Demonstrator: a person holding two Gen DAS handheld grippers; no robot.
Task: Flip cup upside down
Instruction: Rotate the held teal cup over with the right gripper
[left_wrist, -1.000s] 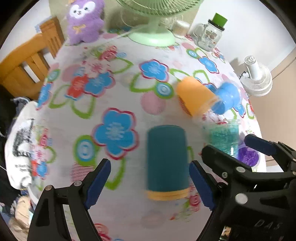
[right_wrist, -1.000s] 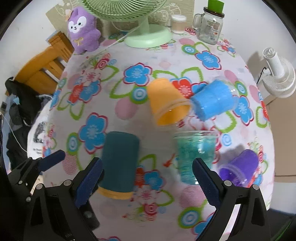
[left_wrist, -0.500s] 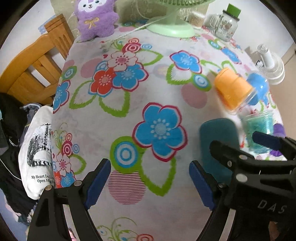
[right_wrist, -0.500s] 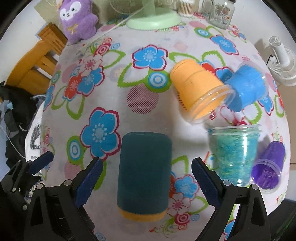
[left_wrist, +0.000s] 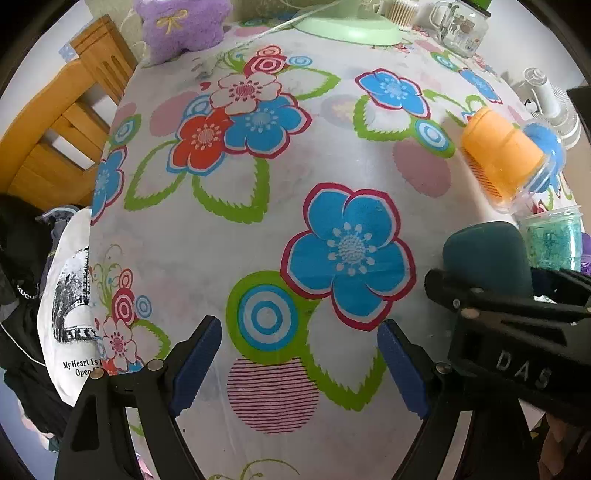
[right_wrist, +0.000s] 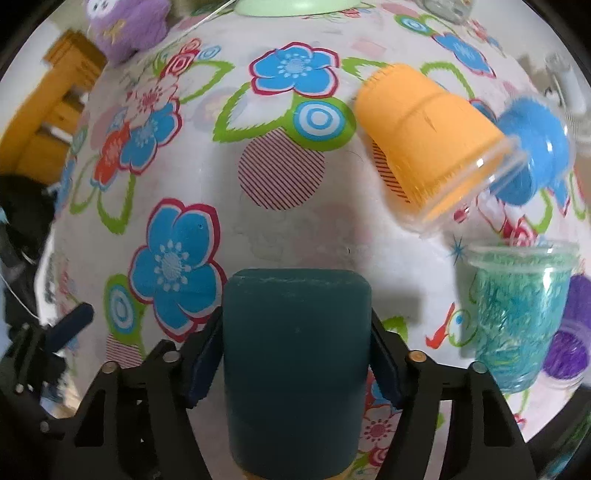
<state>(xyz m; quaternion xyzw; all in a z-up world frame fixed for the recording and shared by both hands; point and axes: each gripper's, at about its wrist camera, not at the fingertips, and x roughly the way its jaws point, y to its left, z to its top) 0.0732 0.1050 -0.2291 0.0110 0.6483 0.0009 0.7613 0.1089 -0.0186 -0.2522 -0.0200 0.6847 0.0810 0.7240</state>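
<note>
A dark teal cup (right_wrist: 295, 369) with a yellow rim lies on its side on the flowered tablecloth, base pointing away from me. My right gripper (right_wrist: 295, 354) is shut on the teal cup, blue pads pressed against both its sides. In the left wrist view the same teal cup (left_wrist: 487, 258) shows at the right, behind the right gripper's black frame. My left gripper (left_wrist: 299, 365) is open and empty over the cloth, left of the cup.
An orange cup (right_wrist: 424, 144) and a blue cup (right_wrist: 535, 155) lie on their sides at the back right. A clear cup of teal shreds (right_wrist: 517, 321) stands upright at right, a purple cup (right_wrist: 569, 347) beside it. A fan base (left_wrist: 347, 26), glass jar (left_wrist: 458, 29), purple plush (left_wrist: 181, 22) stand at the far edge.
My right gripper moved in around the teal cup and shut on it. My left gripper drew away to the left and stays open.
</note>
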